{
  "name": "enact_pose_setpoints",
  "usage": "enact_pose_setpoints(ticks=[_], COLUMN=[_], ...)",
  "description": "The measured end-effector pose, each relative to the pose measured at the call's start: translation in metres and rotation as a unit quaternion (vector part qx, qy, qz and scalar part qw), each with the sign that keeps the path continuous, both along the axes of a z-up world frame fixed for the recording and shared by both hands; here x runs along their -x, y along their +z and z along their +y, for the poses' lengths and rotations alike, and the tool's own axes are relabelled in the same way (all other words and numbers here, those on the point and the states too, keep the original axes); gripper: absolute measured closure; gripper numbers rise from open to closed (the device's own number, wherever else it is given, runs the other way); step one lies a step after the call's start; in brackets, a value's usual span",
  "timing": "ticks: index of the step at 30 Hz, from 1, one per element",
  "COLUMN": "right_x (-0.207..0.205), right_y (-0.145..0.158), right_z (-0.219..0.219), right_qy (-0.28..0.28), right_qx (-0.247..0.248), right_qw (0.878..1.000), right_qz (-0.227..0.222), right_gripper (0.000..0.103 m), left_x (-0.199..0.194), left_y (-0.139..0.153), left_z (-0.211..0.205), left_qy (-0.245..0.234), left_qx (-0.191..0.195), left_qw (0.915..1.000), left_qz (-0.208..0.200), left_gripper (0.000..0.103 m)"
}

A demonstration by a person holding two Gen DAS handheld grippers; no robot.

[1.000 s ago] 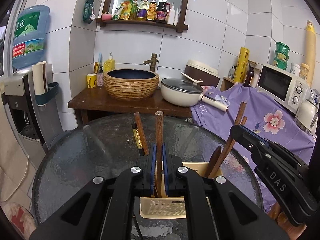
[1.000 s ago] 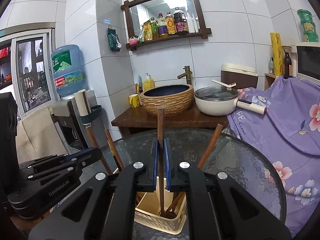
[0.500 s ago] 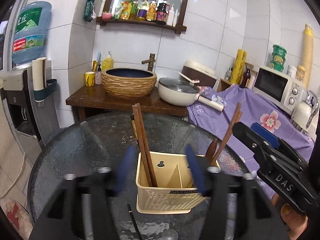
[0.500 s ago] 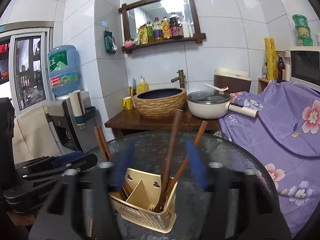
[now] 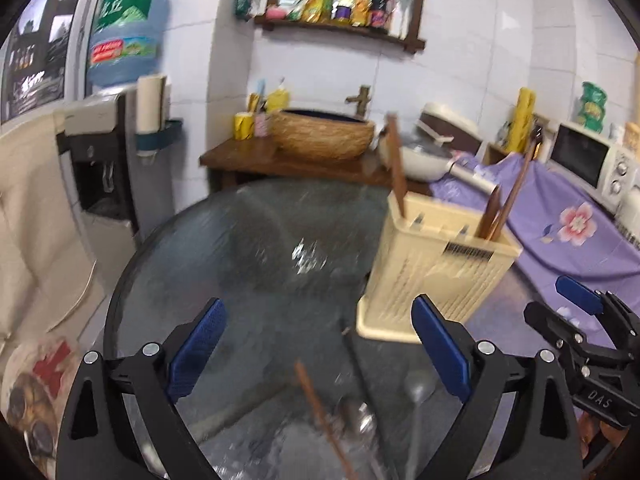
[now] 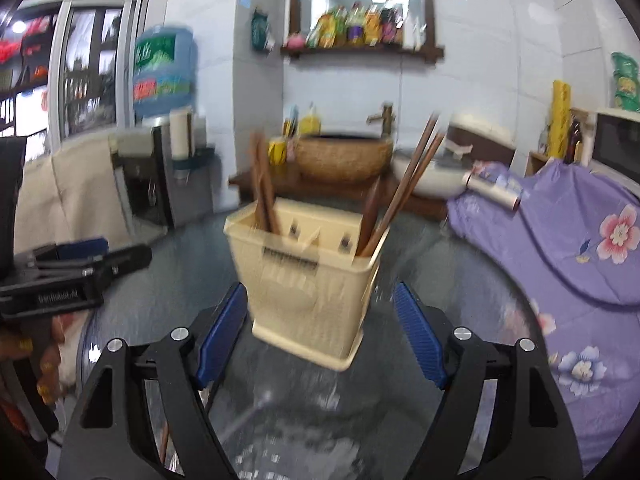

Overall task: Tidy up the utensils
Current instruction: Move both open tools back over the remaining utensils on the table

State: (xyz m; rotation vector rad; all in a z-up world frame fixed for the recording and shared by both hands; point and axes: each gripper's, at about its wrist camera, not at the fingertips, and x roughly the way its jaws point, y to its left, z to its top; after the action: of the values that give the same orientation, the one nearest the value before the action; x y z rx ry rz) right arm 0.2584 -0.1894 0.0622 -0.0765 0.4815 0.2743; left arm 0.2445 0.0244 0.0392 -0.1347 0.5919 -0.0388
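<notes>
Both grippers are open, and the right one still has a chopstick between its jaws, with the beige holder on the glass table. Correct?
Not quite. The right gripper is open but empty, per the right wrist view. The chopsticks stand in the beige holder; the left gripper is open too.

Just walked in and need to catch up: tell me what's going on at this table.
A person with a gripper in each hand is sorting utensils into a cream holder on the glass table. Wooden chopsticks already stand in its compartments. Both the left gripper and right gripper are open and empty. A chopstick and metal spoons lie loose on the glass.
</notes>
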Motion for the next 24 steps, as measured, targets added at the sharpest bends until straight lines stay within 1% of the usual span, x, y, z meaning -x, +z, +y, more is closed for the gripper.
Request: enact_pose_setpoints(ticks=[3, 5, 7, 10, 13, 17, 20, 24], right_x=[0.005, 0.007, 0.008, 0.008, 0.006, -0.003, -0.011, -0.020], right_y=[-0.033, -0.052, -0.069, -0.091, -0.108, -0.117, -0.122, -0.123], right_z=[0.013, 0.019, 0.024, 0.032, 0.038, 0.039, 0.040, 0.044], right_qy=[0.003, 0.004, 0.006, 0.010, 0.010, -0.002, -0.011, -0.013], right_qx=[0.024, 0.034, 0.032, 0.037, 0.040, 0.029, 0.026, 0.027], right_qw=[0.999, 0.997, 0.995, 0.991, 0.988, 0.985, 0.982, 0.979], right_qz=[0.044, 0.071, 0.097, 0.128, 0.149, 0.172, 0.187, 0.199], right_gripper=[0.027, 0.027, 0.027, 0.027, 0.027, 0.028, 0.033, 0.036], left_x=[0.010, 0.016, 0.020, 0.026, 0.031, 0.035, 0.036, 0.033], left_y=[-0.024, -0.035, -0.047, -0.063, -0.073, -0.079, -0.080, -0.082], left_z=[0.006, 0.007, 0.009, 0.015, 0.018, 0.021, 0.022, 0.021], left_qy=[0.008, 0.010, 0.012, 0.019, 0.018, 0.021, 0.023, 0.017], left_qx=[0.003, -0.004, -0.010, -0.005, 0.002, 0.002, 0.003, 0.000], left_qw=[0.9996, 0.9992, 0.9985, 0.9972, 0.9963, 0.9957, 0.9956, 0.9953], left_qz=[0.026, 0.038, 0.052, 0.073, 0.084, 0.090, 0.090, 0.095], left_gripper=[0.013, 0.014, 0.022, 0.030, 0.033, 0.033, 0.033, 0.040])
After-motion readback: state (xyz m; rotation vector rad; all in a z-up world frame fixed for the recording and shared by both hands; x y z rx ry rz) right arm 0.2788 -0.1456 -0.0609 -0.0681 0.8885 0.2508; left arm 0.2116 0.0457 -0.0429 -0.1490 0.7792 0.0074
